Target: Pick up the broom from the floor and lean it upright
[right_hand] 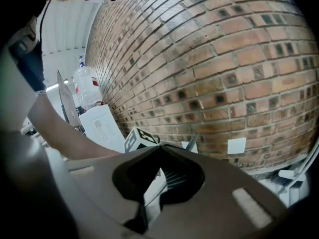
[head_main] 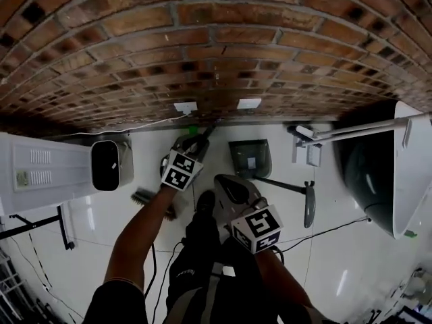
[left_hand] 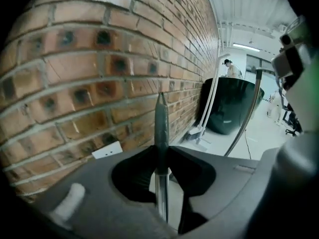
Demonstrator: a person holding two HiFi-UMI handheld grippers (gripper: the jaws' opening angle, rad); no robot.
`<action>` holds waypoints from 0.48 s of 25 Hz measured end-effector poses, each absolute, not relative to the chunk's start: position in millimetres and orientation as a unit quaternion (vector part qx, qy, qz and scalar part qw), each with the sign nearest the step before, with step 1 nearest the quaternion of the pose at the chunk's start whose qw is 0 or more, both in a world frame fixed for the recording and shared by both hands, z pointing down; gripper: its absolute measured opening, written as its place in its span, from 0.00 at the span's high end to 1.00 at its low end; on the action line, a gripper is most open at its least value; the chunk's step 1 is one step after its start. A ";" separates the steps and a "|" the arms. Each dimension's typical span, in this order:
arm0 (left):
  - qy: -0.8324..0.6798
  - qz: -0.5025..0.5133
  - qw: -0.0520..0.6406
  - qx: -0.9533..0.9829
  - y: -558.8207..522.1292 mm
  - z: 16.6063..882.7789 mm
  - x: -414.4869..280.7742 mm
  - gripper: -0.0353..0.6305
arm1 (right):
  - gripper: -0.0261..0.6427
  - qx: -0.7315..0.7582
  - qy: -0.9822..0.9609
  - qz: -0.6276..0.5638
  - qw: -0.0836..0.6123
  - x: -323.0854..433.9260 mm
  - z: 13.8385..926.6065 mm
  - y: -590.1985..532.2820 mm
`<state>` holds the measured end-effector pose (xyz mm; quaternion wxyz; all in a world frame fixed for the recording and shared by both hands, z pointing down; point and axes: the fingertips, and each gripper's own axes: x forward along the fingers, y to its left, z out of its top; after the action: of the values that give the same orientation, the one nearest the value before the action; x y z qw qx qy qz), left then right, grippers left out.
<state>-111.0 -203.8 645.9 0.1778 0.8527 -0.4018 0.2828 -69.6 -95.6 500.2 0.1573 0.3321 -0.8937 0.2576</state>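
The broom's grey handle point(left_hand: 160, 128) stands upright between the jaws of my left gripper point(left_hand: 161, 153), which is shut on it, close to the brick wall. In the head view the left gripper point(head_main: 192, 142) is raised near the wall with the handle's top point(head_main: 206, 133) poking past it, and the brush head point(head_main: 146, 196) sits lower beside the left forearm. My right gripper point(head_main: 224, 181) hovers just right of it. Its fingertips meet in the right gripper view point(right_hand: 158, 146) and nothing is between them. It looks toward the left gripper's marker cube point(right_hand: 139, 137).
A dustpan point(head_main: 250, 158) with a long handle point(head_main: 308, 204) lies on the floor by the wall. A white appliance point(head_main: 40, 171) stands at the left, a black tub point(head_main: 374, 174) and a white mop point(left_hand: 212, 98) at the right. Cables point(head_main: 324, 233) cross the floor. Wall sockets point(head_main: 185, 106) sit low.
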 end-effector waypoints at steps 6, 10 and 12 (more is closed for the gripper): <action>-0.474 0.263 0.171 0.823 -195.6 558.6 -178.9 0.82 | 0.96 0.299 -0.908 0.237 0.171 -96.1 425.4 -105.0; -0.512 0.252 0.175 0.803 -188.3 523.9 -213.7 0.82 | 0.96 0.283 -0.914 0.226 0.183 -113.9 396.4 -115.5; -0.529 0.244 0.179 0.793 -185.2 509.5 -227.9 0.82 | 0.96 0.279 -0.915 0.222 0.189 -121.2 383.5 -121.9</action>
<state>-227.9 -185.2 509.5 0.1794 0.7926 -0.5290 0.2444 -121.2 -121.9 383.5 0.1887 0.2791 -0.9151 0.2218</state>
